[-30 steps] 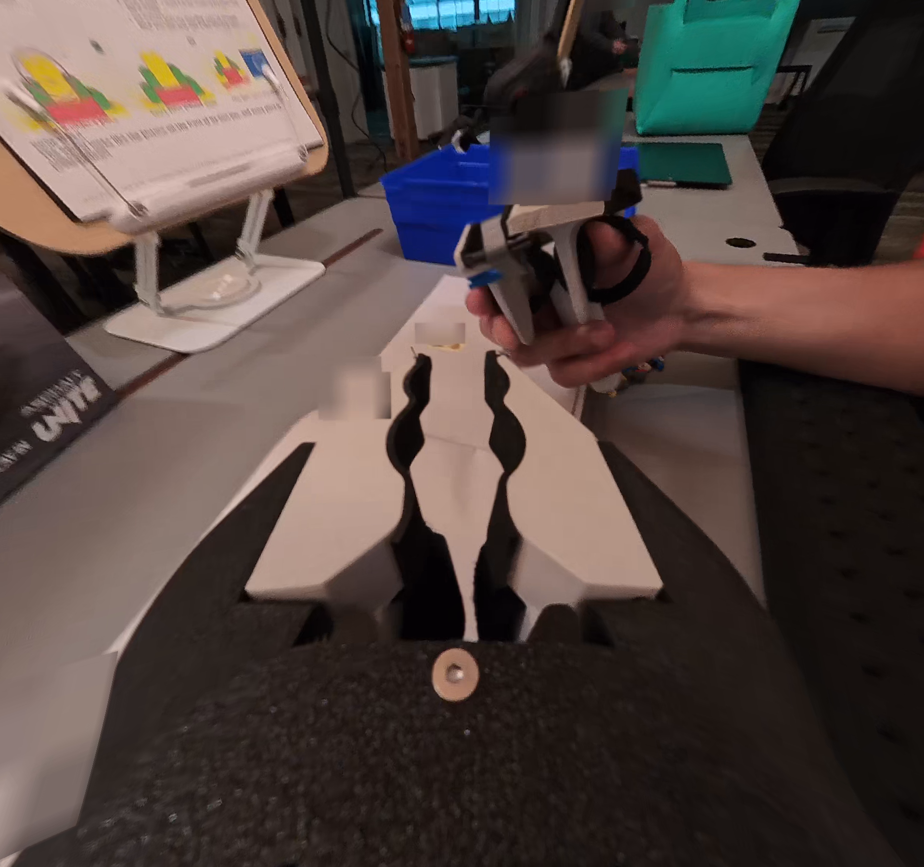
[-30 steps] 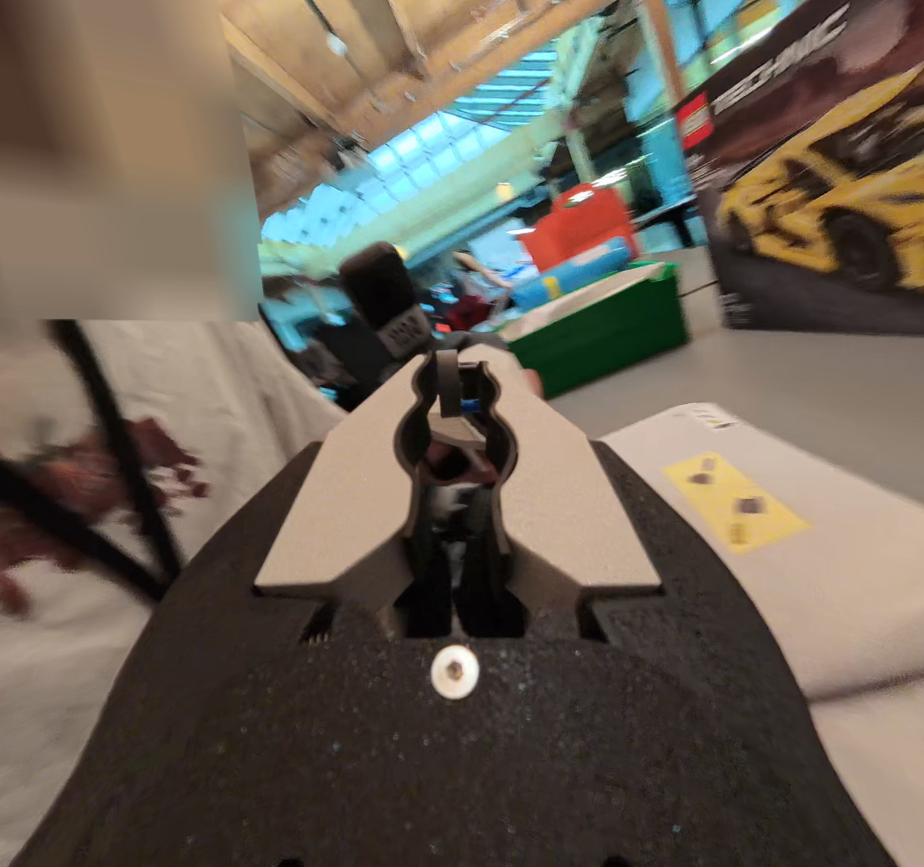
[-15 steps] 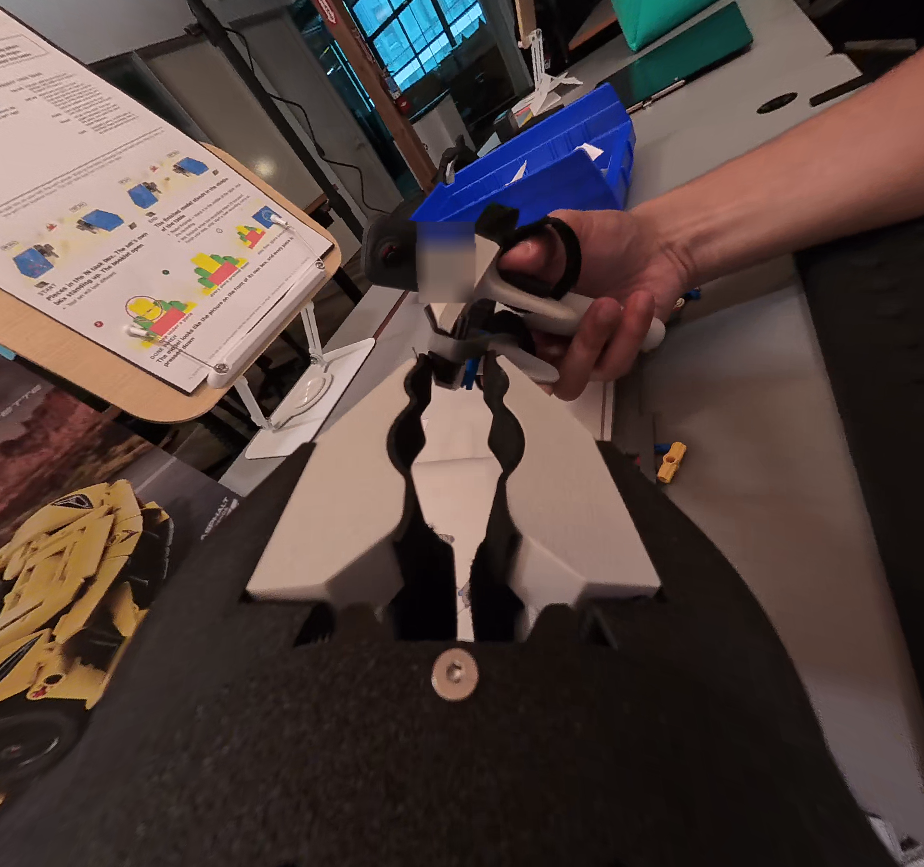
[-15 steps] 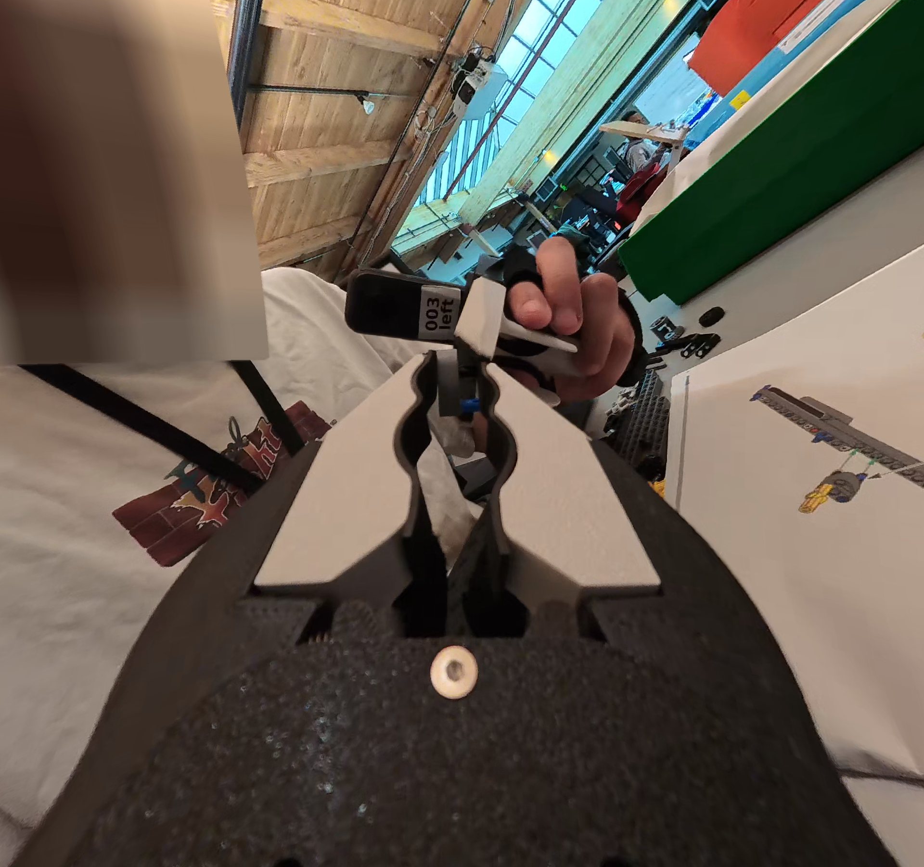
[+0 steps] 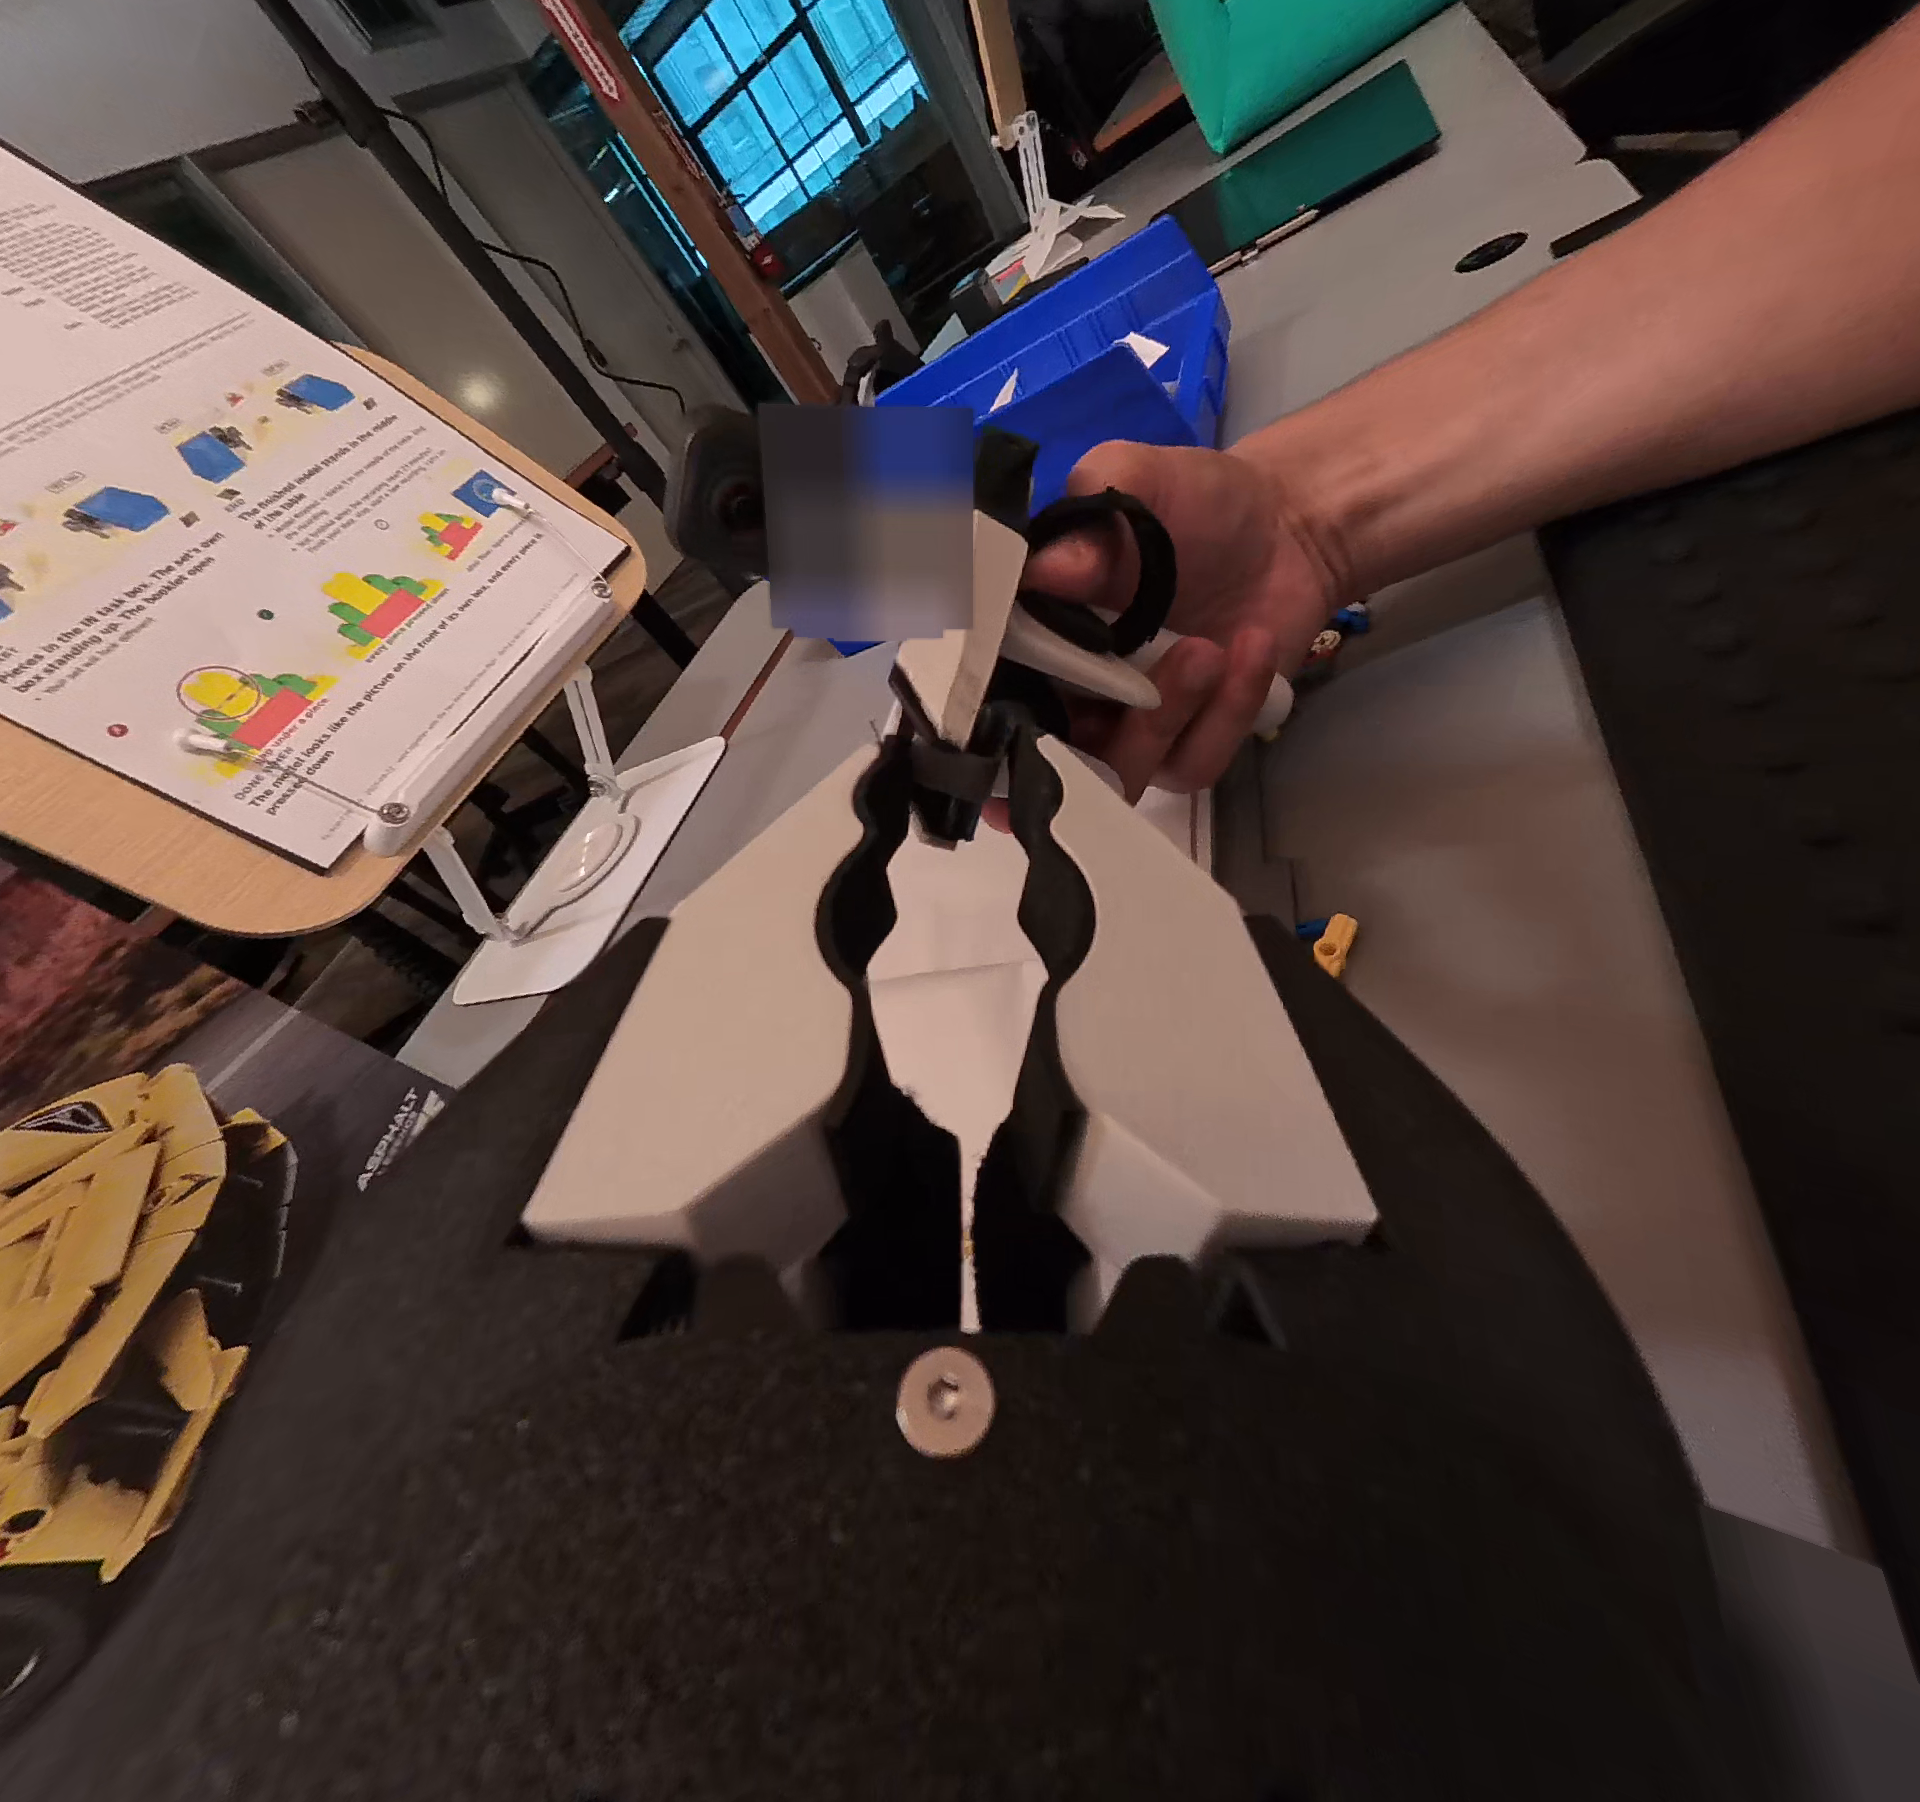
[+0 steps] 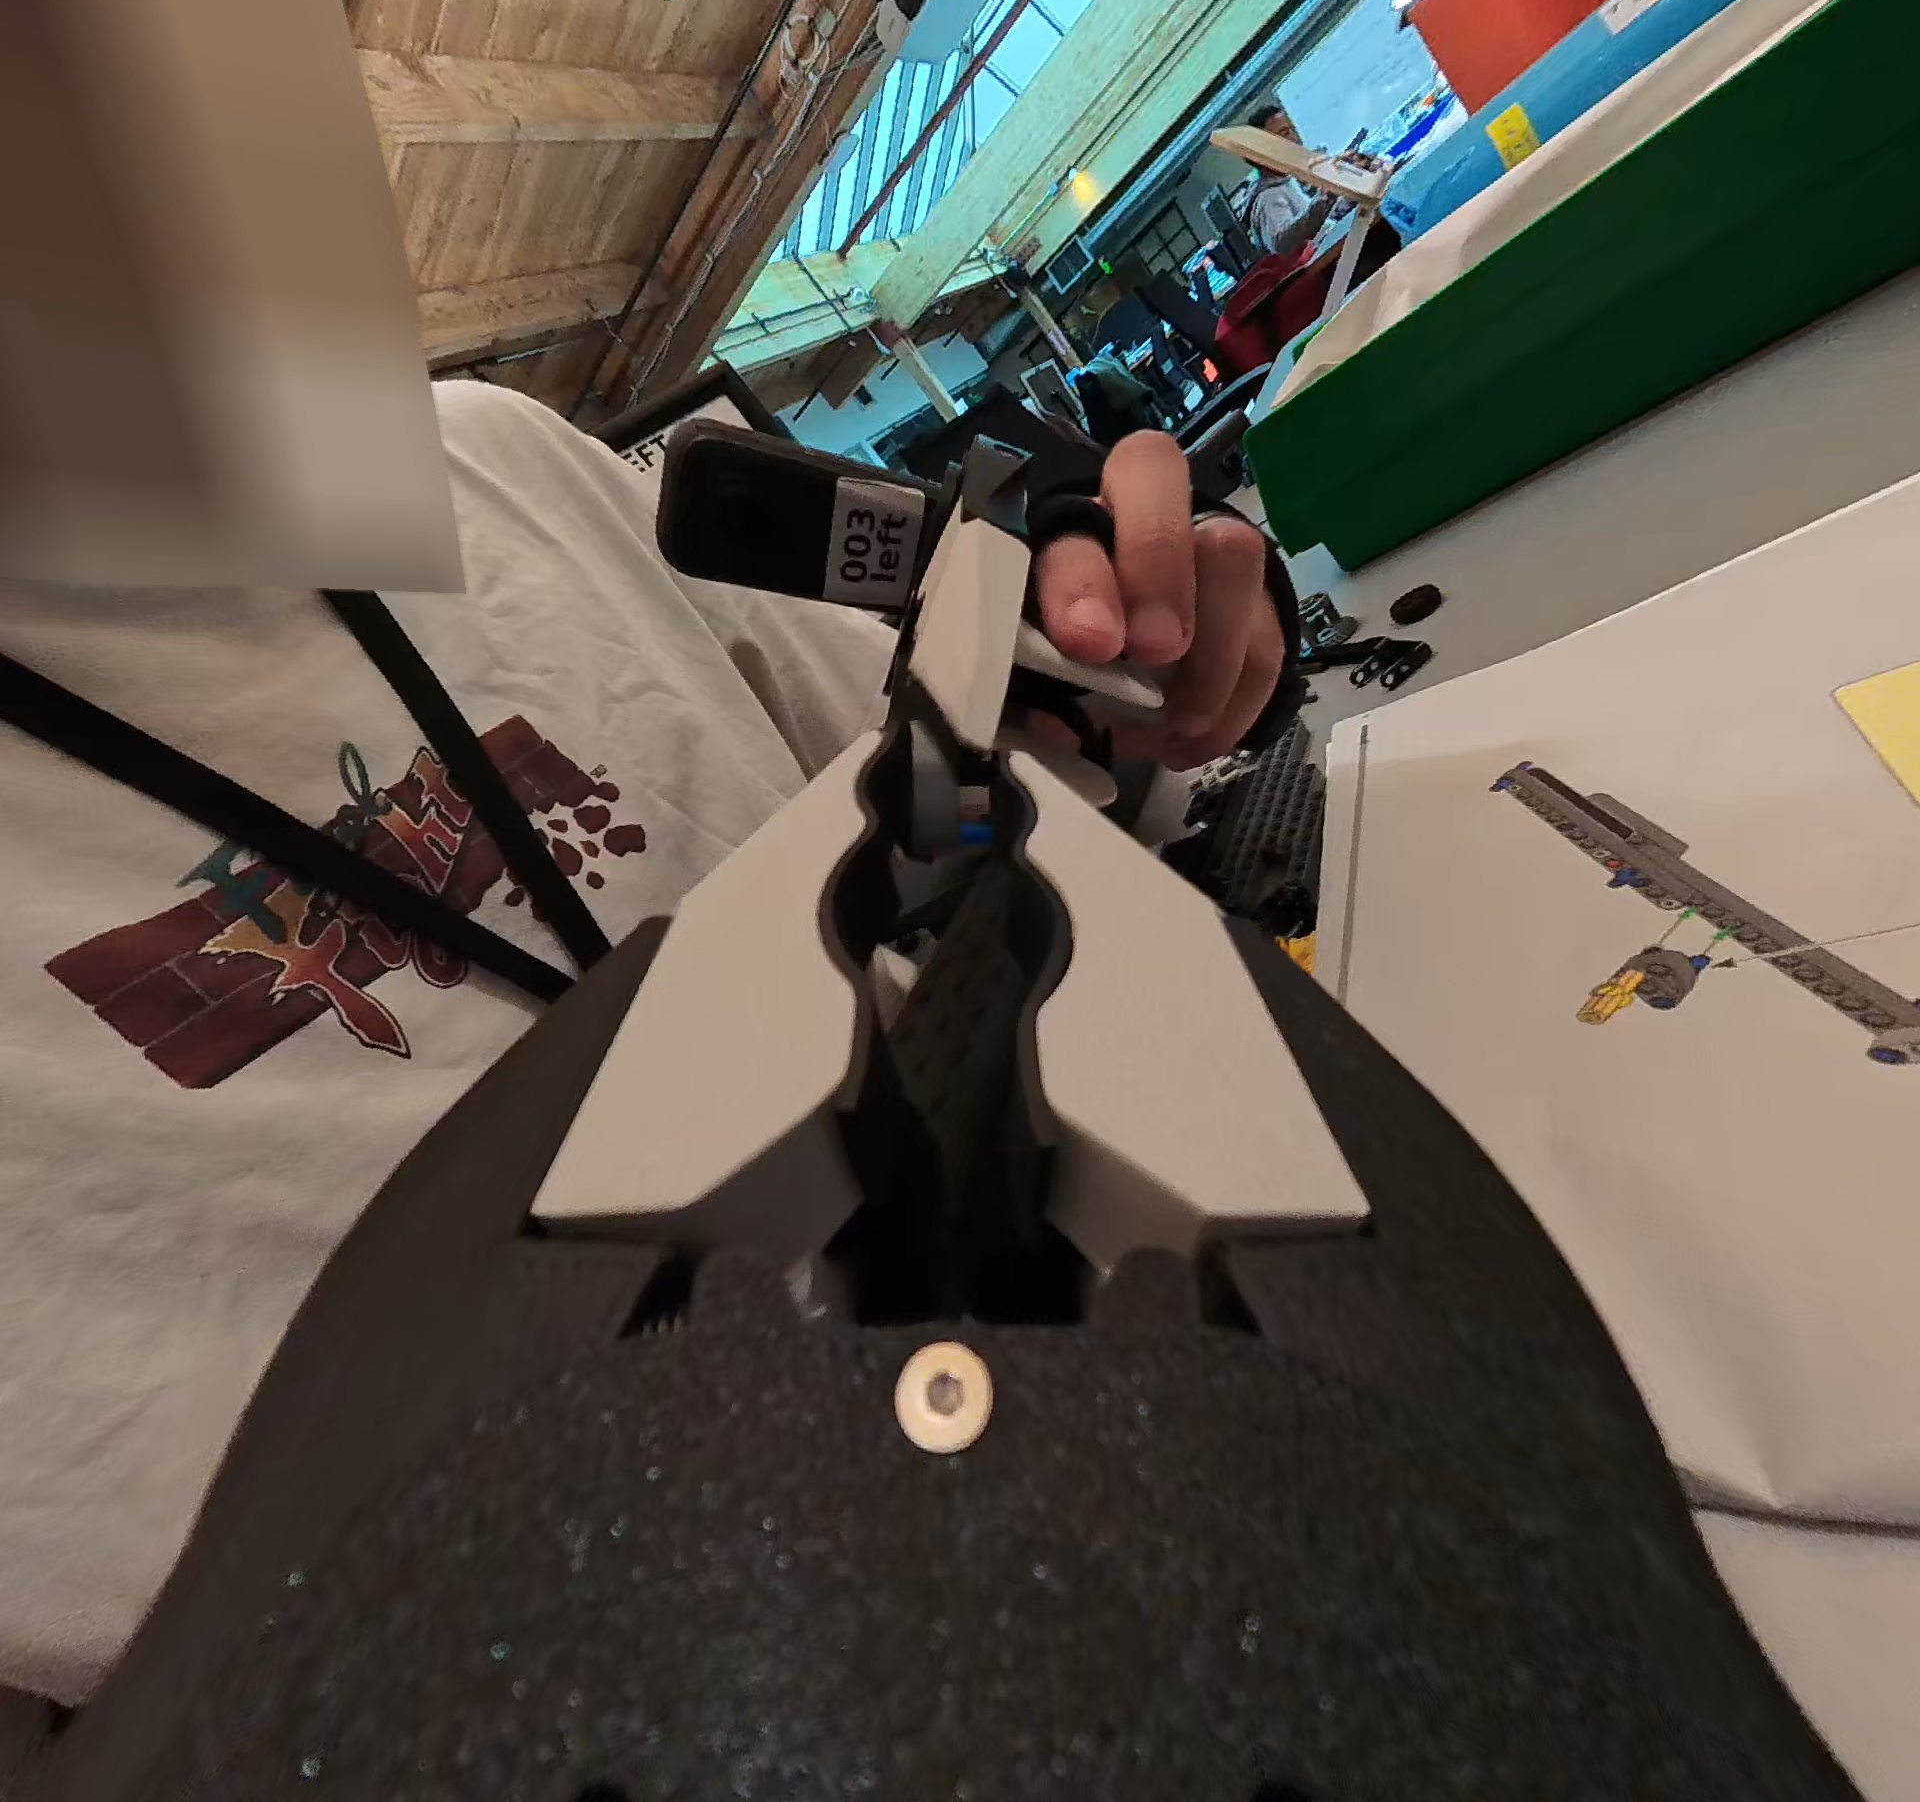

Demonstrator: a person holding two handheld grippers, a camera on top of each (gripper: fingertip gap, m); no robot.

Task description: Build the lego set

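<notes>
Black-bodied with white fingers, our left gripper [image 5: 956, 776] and right gripper [image 6: 945, 776] are the biggest things in view, and they now meet tip to tip above the grey table [image 5: 1455, 921]. A second ago they were apart, with the left one lying level. Since then we have tilted it up and closed in, so the small dark grey lego piece with a blue pin [image 5: 948, 784] now sits between both pairs of tips, in the air. The right tongs are clamped on that piece. The left tongs stand a little apart around it, and we cannot tell whether their pads press on it. We judge this to be a hand-over or a joining in mid-air, one fitting step in a build with more to come.

Next in size, the long green bin [image 6: 1558, 329] at the table's far side has something white across its top, and its contents are hidden. The blue plastic bin [image 5: 1101, 370] behind our right hand [image 5: 1195, 609] shows only white scraps. Smaller still, a dark grey studded plate [image 6: 1273, 817] lies beside the open white booklet [image 6: 1558, 1077], and one yellow connector [image 5: 1333, 940] lies loose on the table.
</notes>
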